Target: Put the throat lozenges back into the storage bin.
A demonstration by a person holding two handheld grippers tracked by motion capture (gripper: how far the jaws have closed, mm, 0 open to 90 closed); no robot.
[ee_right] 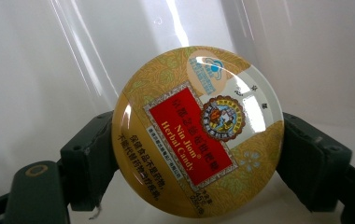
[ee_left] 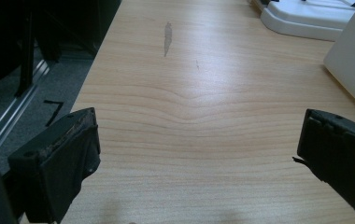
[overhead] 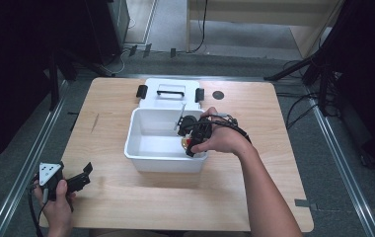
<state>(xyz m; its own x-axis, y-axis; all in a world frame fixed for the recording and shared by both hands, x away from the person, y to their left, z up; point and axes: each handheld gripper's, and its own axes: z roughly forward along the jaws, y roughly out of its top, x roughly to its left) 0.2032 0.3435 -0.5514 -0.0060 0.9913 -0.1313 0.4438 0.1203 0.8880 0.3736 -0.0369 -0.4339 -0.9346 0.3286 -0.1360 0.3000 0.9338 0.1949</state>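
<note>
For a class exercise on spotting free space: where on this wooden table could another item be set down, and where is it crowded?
Bare wood lies left of the white plastic bin, by the open left gripper, and right of it. It is crowded inside, where the right gripper holds the round yellow candy tin, and behind at the white lid.

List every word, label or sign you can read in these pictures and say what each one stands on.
"Nin Jiom" – on the red panel of the round candy tin, held in the right claw inside the white bin.
"Herbal Candy" – same red panel, just beneath.
Chinese characters on the red panel and along the tin's yellow rim: too small to read reliably.
Round seal and blue logo on the tin: too blurred to read.
</note>
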